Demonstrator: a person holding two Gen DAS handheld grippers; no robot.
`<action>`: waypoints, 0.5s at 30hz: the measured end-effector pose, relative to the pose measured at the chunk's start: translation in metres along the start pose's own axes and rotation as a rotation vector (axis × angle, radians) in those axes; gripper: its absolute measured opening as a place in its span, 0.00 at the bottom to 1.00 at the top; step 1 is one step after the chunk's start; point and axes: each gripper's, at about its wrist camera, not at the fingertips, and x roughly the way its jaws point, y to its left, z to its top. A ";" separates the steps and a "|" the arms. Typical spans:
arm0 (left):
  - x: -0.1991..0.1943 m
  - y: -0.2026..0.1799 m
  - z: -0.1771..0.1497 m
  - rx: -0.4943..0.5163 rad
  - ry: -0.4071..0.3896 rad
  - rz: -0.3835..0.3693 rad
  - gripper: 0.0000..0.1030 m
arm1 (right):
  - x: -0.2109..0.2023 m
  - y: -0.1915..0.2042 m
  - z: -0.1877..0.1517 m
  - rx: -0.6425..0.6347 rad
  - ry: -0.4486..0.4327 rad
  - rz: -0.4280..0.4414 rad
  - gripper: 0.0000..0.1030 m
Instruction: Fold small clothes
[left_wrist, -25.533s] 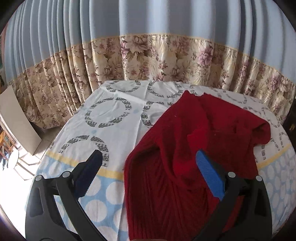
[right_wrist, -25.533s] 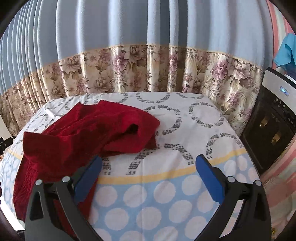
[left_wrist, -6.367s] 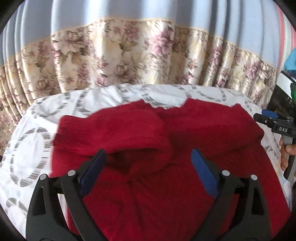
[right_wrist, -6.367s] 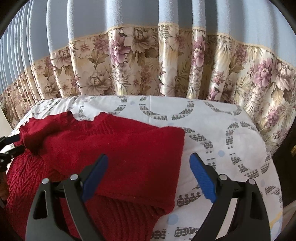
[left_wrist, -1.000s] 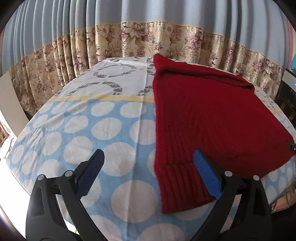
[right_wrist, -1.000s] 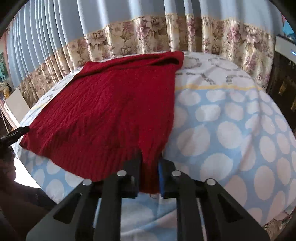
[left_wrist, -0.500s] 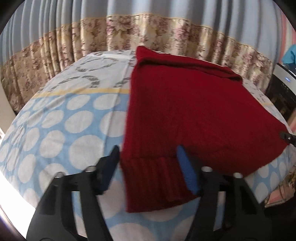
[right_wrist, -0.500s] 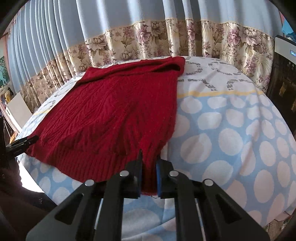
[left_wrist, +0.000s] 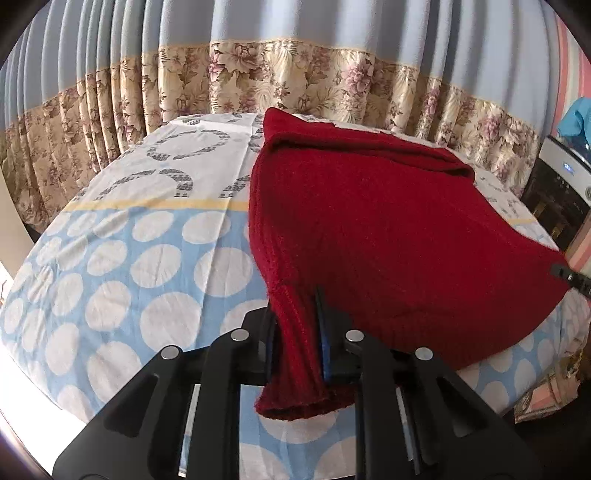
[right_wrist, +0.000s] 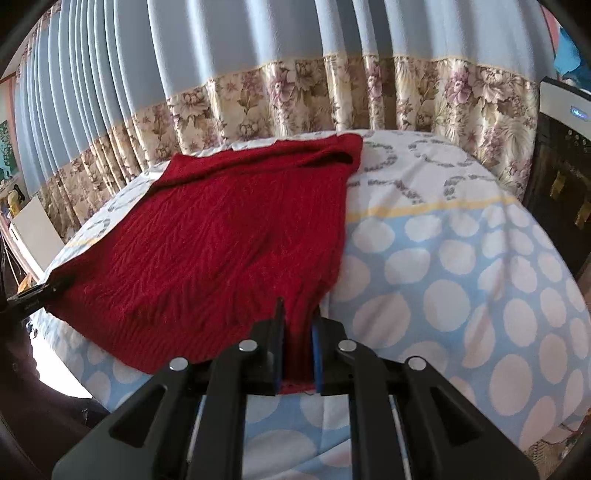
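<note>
A red knitted sweater lies spread on a cloth with blue and white dots, its folded sleeves at the far end. In the left wrist view, my left gripper has its jaws closing on the near left corner of the ribbed hem. The pads press the knit and the corner is lifted off the cloth. In the right wrist view, my right gripper is shut on the near right corner of the sweater. Each view shows the other gripper's tip at the hem's opposite end.
The cloth covers a rounded surface that drops off at the near edge. Blue and floral curtains hang close behind. A dark appliance stands at the right. A white board leans at the left.
My left gripper went from wide open to closed on the sweater's left hem corner and raised it. The right gripper stayed shut on the right corner.
</note>
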 end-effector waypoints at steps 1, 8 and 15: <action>0.000 0.000 0.001 0.003 0.007 0.003 0.15 | -0.002 0.000 0.002 0.000 -0.005 -0.005 0.11; -0.003 0.003 0.013 -0.003 0.018 0.011 0.16 | -0.011 0.003 0.010 -0.004 -0.036 -0.010 0.11; -0.002 0.005 0.016 -0.028 0.030 0.011 0.16 | -0.012 0.002 0.015 -0.001 -0.044 -0.002 0.11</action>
